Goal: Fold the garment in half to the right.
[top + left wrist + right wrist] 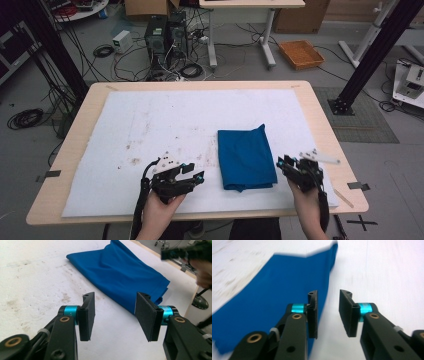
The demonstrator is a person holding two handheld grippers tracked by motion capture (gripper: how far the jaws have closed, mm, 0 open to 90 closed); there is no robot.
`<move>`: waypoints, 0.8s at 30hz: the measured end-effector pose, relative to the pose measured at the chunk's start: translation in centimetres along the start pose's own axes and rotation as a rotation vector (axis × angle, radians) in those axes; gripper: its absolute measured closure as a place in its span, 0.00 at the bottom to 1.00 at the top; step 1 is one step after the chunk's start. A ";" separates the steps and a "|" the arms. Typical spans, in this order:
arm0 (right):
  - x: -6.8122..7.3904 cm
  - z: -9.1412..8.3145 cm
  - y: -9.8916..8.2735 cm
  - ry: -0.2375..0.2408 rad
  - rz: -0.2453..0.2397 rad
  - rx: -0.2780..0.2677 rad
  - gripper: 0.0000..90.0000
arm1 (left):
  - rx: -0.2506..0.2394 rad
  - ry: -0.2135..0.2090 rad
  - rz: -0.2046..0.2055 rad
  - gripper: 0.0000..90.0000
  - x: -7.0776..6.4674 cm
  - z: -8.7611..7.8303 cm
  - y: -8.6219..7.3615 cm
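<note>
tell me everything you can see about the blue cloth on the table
The blue cloth is a plain, deep blue fabric, folded into a rough rectangle with soft creases and one far corner poking up to a point. It lies flat on the white mat, between the left gripper and right gripper. Both grippers are open beside it; neither holds it.

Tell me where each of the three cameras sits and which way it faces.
High view: above the near edge, facing forward and down on the table; shows forearms, left gripper, right gripper.
Left gripper view: rides the left gripper, facing the cloth; open fingers show.
Right gripper view: rides the right gripper, above the cloth's edge.
All three share the cloth.
</note>
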State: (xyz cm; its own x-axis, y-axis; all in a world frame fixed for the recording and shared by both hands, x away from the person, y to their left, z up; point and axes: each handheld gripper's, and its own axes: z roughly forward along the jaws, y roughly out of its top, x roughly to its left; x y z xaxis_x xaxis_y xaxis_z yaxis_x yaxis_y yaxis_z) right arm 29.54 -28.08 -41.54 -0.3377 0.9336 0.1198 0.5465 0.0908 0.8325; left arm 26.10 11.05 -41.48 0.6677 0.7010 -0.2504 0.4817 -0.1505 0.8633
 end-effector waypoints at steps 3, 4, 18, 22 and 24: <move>-0.2 2.9 3.4 0.007 -0.001 -0.018 0.74 | 0.002 0.006 -0.007 0.56 0.3 0.0 -0.1; -0.3 3.9 4.3 0.004 0.007 -0.017 0.74 | 0.002 0.008 -0.006 0.56 0.4 0.0 -0.1; -1.8 12.2 6.6 -0.068 0.046 0.085 1.00 | 0.007 0.028 -0.036 0.56 1.9 -0.4 -0.6; -2.9 12.4 6.0 -0.050 0.094 0.074 1.00 | 0.003 0.029 -0.051 0.55 2.3 -0.4 -0.7; -3.3 12.4 5.8 -0.040 0.111 0.072 1.00 | 0.000 0.029 -0.052 0.55 2.5 -0.5 -0.7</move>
State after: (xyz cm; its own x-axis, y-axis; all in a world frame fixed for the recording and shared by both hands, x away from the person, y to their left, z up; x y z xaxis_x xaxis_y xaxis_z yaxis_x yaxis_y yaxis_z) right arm 43.39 -26.33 -43.80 -0.2424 0.9522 0.1859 0.6324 0.0098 0.7746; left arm 27.13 13.22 -42.47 0.6251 0.7279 -0.2819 0.5151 -0.1134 0.8496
